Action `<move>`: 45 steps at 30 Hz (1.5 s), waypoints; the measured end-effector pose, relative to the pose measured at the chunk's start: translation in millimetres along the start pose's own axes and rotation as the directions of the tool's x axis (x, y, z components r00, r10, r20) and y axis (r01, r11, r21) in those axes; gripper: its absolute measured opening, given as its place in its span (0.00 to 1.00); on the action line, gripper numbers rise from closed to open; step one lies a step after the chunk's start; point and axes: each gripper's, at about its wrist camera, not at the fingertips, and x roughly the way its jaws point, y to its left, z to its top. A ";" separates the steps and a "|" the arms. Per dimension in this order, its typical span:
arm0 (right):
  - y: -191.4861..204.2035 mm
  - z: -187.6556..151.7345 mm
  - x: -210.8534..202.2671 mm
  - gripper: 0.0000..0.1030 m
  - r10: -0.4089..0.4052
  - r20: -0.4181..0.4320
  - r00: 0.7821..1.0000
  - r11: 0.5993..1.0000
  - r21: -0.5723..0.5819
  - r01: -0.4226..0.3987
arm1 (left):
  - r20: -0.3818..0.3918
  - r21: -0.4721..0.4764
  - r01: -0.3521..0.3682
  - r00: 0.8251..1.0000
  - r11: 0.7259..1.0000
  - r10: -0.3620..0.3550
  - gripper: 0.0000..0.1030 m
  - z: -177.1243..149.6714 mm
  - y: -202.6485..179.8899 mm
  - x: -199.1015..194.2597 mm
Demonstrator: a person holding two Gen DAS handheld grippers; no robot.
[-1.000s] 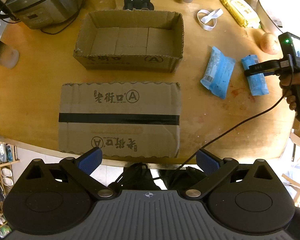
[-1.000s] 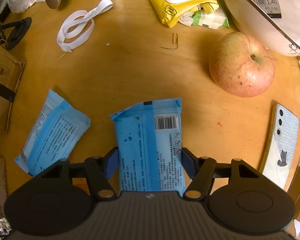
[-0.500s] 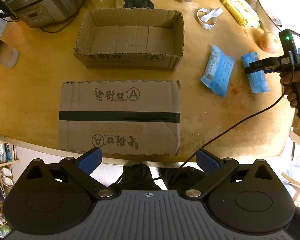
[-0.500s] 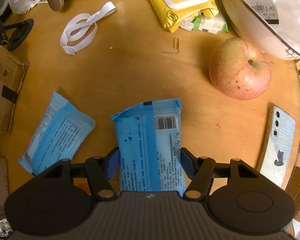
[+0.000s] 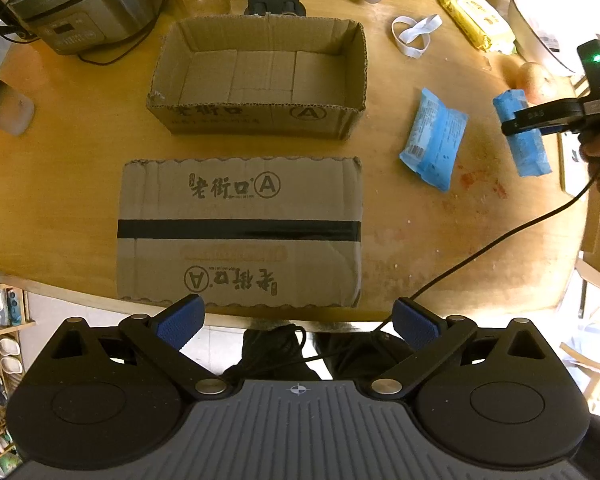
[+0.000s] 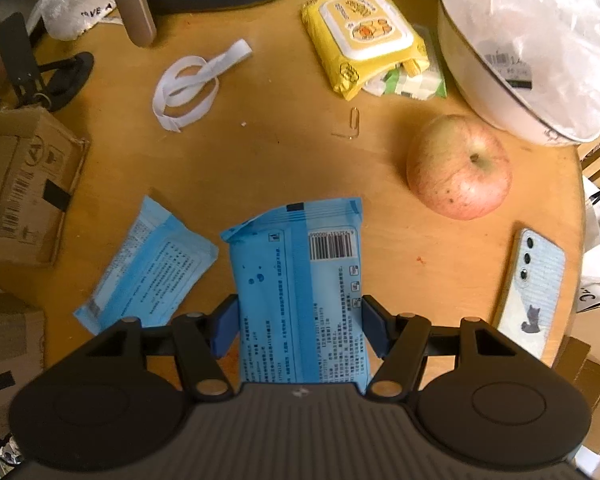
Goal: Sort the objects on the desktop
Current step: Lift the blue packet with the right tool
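My right gripper (image 6: 298, 330) is shut on a blue wipes packet (image 6: 300, 280) and holds it above the wooden table; it also shows in the left wrist view (image 5: 522, 136). A second blue packet (image 6: 148, 268) lies on the table to its left, also in the left wrist view (image 5: 434, 138). An open cardboard box (image 5: 260, 80) stands empty at the table's far middle. A flat cardboard box (image 5: 240, 232) lies in front of it. My left gripper (image 5: 298, 320) is open and empty, off the table's near edge.
An apple (image 6: 458, 168), a phone (image 6: 534, 284), a yellow wipes pack (image 6: 364, 36), a white strap (image 6: 192, 84), a paperclip (image 6: 352, 122) and a white bowl (image 6: 496, 76) lie at the right. A rice cooker (image 5: 84, 4) stands at the far left.
My right gripper has lifted the blue packet up off the table. My left gripper has not moved.
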 end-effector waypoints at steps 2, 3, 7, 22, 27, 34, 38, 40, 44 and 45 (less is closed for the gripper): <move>0.9 1.3 -4.4 0.61 0.000 0.006 1.000 1.000 -0.001 0.000 | -0.001 0.001 0.002 1.000 1.000 -0.002 1.00 -0.5 0.6 0.0; 0.1 1.7 -7.7 0.61 0.002 0.007 1.000 1.000 0.000 -0.002 | -0.001 0.002 0.003 1.000 1.000 -0.003 1.00 -0.6 0.8 0.1; -2.2 6.9 -16.6 0.61 -0.002 0.010 1.000 1.000 0.008 0.002 | -0.002 0.006 0.008 1.000 1.000 -0.008 1.00 -0.8 0.5 0.4; -3.5 14.9 -52.5 0.61 -0.016 0.000 1.000 1.000 0.004 0.016 | 0.002 0.012 0.023 1.000 1.000 -0.023 1.00 -1.8 1.3 0.7; -3.8 15.4 -47.1 0.61 -0.030 -0.014 0.999 0.999 0.029 0.030 | 0.003 0.007 0.025 1.000 1.000 -0.025 1.00 -2.4 2.7 0.5; -5.0 14.5 -41.0 0.61 -0.057 -0.036 0.998 0.992 0.107 0.060 | -0.006 -0.002 0.024 1.000 1.000 -0.024 1.00 -3.8 4.9 3.1; -8.6 13.9 -39.6 0.61 -0.057 -0.042 0.997 0.982 0.176 0.064 | -0.007 0.000 0.024 1.000 1.000 -0.024 1.00 -4.8 5.2 3.6; -9.7 13.4 -38.4 0.61 -0.062 -0.049 0.997 0.976 0.205 0.070 | -0.008 0.000 0.024 1.000 1.000 -0.024 1.00 -5.2 5.2 3.6; -11.5 12.2 -35.9 0.61 -0.057 -0.056 0.997 0.963 0.261 0.070 | -0.008 -0.002 0.023 1.000 1.000 -0.023 1.00 -5.7 6.1 4.0; -12.0 12.0 -35.5 0.61 -0.056 -0.055 0.997 0.959 0.274 0.069 | -0.008 -0.002 0.022 1.000 1.000 -0.022 1.00 -5.8 6.2 4.0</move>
